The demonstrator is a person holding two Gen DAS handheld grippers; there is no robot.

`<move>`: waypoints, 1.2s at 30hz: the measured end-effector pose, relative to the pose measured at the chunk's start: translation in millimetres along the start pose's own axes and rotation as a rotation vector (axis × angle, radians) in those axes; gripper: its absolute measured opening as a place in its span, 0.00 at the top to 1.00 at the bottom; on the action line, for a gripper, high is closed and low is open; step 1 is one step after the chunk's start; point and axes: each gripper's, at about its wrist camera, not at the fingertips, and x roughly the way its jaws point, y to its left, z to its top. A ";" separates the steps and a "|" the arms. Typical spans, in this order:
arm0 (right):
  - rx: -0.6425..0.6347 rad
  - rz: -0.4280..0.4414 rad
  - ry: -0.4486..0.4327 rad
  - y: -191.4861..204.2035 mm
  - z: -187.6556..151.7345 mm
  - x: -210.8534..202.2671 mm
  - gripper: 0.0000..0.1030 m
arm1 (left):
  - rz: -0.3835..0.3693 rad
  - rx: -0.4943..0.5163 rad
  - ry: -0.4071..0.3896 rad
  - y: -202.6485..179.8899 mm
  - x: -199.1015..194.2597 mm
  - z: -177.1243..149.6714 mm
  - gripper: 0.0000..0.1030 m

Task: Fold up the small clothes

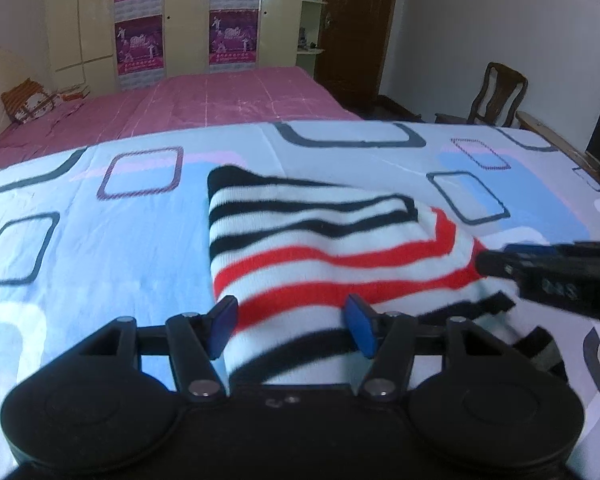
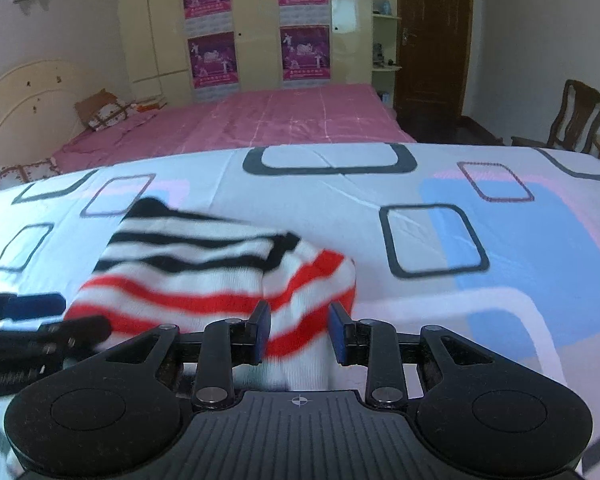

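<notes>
- While spread on the patterned sheet, the striped sweater is folded.
- Left tool: jaws apart, straddling sweater's near edge.
- Right tool: jaws apart over its red-striped edge.

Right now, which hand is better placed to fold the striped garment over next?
Probably either. Left gripper and right gripper both have open jaws straddling the near edge of the striped garment on the bedsheet; a slight lean to the left, with more cloth between its jaws.
</notes>
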 end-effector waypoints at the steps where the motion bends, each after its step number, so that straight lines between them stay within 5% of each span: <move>1: -0.004 -0.002 0.006 0.6 -5.1 -2.2 0.69 | 0.006 0.000 -0.001 -0.4 1.1 -1.5 0.42; 15: 0.023 -0.022 0.048 -4.3 -23.4 1.4 0.69 | 0.040 0.027 0.007 -6.4 0.1 -6.4 0.41; 20: 0.000 -0.035 0.017 -0.8 -28.8 -17.8 0.49 | 0.036 0.025 -0.004 -7.3 -12.3 -8.6 0.40; 29: 0.046 0.011 0.037 -3.3 -55.2 -47.6 0.49 | -0.049 -0.031 0.055 2.4 -35.0 -36.4 0.33; 32: 0.060 0.030 0.063 -1.3 -69.2 -50.6 0.50 | -0.083 -0.066 0.079 11.9 -31.7 -47.2 0.38; 34: 0.063 0.042 0.079 -0.6 -76.5 -50.7 0.65 | -0.102 -0.076 0.081 16.0 -30.7 -52.2 0.42; 36: 0.071 0.048 0.081 0.2 -81.6 -52.4 0.68 | -0.109 -0.068 0.074 16.6 -31.1 -53.8 0.43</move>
